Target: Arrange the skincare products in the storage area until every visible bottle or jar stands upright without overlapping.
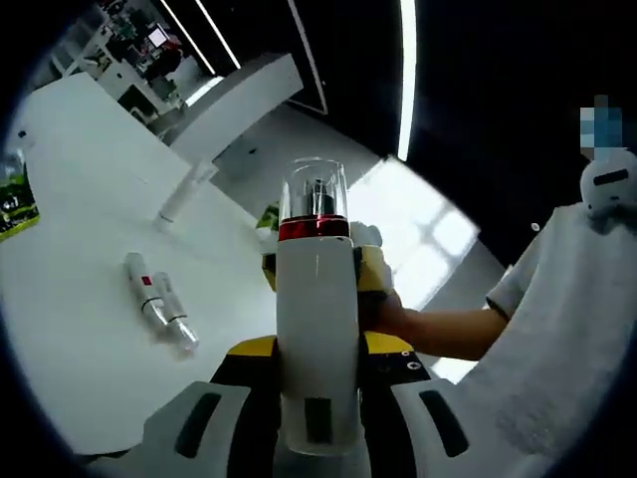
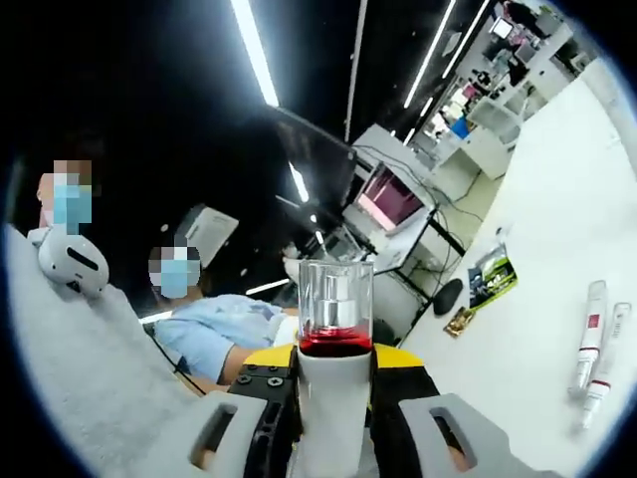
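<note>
A tall white pump bottle with a red band and a clear plastic cap (image 1: pixel 317 329) is held up above the white table (image 1: pixel 90 339), and both grippers appear to be on it at once. In the left gripper view the left gripper (image 1: pixel 317 423) has its jaws closed against the bottle's lower body, and the right gripper (image 1: pixel 373 284) comes in from behind and to the right, seemingly gripping it beside the red band. In the right gripper view the same bottle (image 2: pixel 335 388) rises between the right gripper (image 2: pixel 335 438) jaws, pinched snugly. Two grips at different heights look like a hand-over or a way to turn the bottle upright before setting it down.

Left of the bottle, two slim white tubes with clear tips (image 1: pixel 159 302) lie flat side by side on the table, touching; these likely need standing up. Farther off lies another white tube (image 1: pixel 184 194). A green packet (image 1: pixel 15 204) sits at the table's edge. Nothing stands between the bottle and the open tabletop.
</note>
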The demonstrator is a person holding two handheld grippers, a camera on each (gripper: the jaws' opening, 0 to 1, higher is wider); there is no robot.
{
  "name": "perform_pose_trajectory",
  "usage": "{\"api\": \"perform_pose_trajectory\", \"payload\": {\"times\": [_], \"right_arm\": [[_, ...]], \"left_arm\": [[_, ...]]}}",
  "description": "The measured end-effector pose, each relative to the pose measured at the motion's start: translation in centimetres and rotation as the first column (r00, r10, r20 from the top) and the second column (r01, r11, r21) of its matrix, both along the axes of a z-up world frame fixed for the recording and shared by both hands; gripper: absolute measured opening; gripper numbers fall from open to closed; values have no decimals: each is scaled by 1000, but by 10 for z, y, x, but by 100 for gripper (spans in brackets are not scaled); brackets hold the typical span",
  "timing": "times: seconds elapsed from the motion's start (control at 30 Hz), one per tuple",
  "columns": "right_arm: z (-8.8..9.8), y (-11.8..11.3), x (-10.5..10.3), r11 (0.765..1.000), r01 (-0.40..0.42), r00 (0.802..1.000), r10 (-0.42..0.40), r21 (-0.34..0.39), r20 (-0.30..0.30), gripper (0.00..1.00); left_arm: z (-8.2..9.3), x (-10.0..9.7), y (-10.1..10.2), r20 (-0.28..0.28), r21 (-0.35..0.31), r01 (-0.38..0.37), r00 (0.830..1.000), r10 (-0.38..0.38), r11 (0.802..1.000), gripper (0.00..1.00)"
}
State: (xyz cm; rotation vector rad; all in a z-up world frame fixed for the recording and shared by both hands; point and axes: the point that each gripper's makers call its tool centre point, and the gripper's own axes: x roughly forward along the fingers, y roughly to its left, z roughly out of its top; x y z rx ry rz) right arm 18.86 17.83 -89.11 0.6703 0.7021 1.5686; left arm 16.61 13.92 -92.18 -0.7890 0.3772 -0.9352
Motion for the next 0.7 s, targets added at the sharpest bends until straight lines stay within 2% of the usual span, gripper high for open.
{"api": "perform_pose_trajectory", "payload": {"times": [0.03,0.1,0.17,0.27,0.37,0.47,0.53,0.57,0.6,0.63,0.7], "right_arm": [[-2,2,2,1000,13,1000,-14,-15,-6,21],[-7,6,4,998,30,1000,-31,-47,-7,22],[-11,8,6,996,44,999,-45,-83,-2,23],[-12,11,9,990,83,997,-83,-111,8,24],[-23,11,18,971,152,988,-151,-184,21,24],[-25,14,18,956,196,981,-191,-216,45,25],[-28,15,20,943,226,974,-224,-244,38,25],[-28,16,21,937,240,971,-238,-253,40,25],[-29,16,21,931,254,967,-253,-261,40,25],[-31,16,22,918,274,961,-274,-287,41,25],[-41,15,25,883,312,948,-315,-351,50,24]], "left_arm": [[-2,2,2,-1,11,-14,1000,14,1000,25],[-8,6,6,16,81,-52,999,51,995,25],[-12,7,6,-4,94,-60,998,60,994,25],[-14,11,11,5,126,-97,995,98,987,25],[-22,17,20,9,187,-146,989,147,971,25],[-27,19,22,8,231,-166,986,169,959,25],[-28,19,23,11,249,-180,983,183,952,25],[-29,22,28,35,292,-216,976,216,932,25],[-30,22,29,47,308,-228,973,225,924,25],[-31,23,31,57,328,-240,970,234,914,25],[-39,24,34,73,412,-257,966,250,874,25]]}}
